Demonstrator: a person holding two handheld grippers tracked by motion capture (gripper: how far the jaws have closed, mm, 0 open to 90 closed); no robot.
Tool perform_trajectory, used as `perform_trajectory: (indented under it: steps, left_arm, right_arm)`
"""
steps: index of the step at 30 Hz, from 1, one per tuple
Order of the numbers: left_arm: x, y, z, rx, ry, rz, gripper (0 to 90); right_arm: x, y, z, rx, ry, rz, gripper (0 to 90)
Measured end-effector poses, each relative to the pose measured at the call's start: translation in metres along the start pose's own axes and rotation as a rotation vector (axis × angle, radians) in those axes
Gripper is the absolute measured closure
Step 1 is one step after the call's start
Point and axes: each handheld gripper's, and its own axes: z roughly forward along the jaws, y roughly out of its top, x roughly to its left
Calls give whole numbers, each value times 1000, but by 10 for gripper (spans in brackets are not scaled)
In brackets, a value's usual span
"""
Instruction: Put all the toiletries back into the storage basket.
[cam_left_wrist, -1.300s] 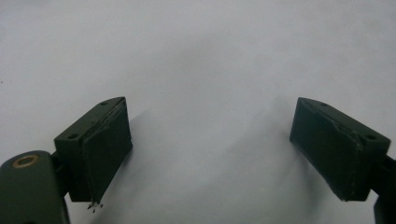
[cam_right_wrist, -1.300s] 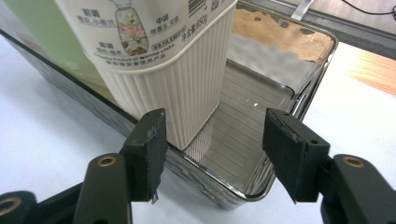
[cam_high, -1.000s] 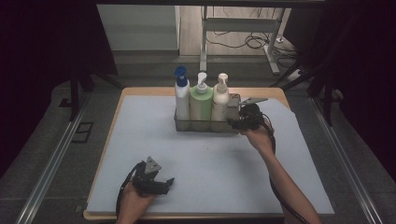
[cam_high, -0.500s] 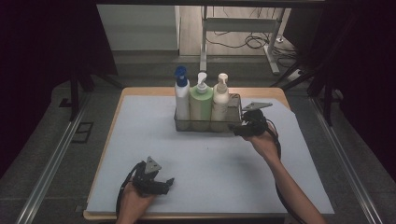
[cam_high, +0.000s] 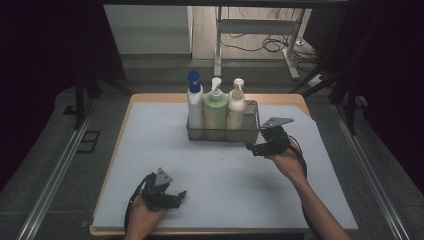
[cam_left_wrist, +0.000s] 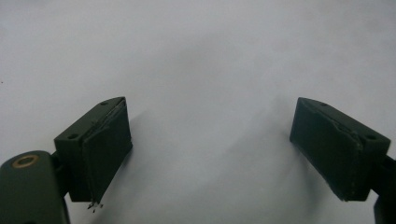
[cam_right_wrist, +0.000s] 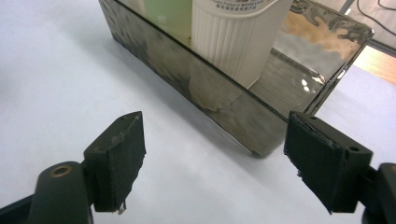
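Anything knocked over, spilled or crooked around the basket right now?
Nothing stands out. The three bottles, blue-capped, green and cream, stand upright in the basket, which sits square on the mat with no spill visible. The right claw, jaws just opened with nothing between them, sits off the basket's near corner.

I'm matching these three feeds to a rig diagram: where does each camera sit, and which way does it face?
High view: above the person's side, looking forward and down on the table; both forearms, left gripper, right gripper.
Left gripper view: on that gripper, facing bare tabletop between open jaws.
Right gripper view: on that gripper, facing the metal caddy and white ribbed bottle.
Shared: caddy and bottle in high and right gripper views.
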Motion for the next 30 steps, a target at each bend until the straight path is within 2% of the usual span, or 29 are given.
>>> perform_trajectory:
  steps: [7,23,30]
  left_arm:
    - [0,0,0,0,0,0,122]
    - [0,0,0,0,0,0,123]
    - [0,0,0,-1,1,2,123]
  right_arm:
    - [5,-8,-9,0,8,-19,156]
    - [14,-28,-35,13,12,-80,124]
    - [16,-39,-45,37,5,-99,48]
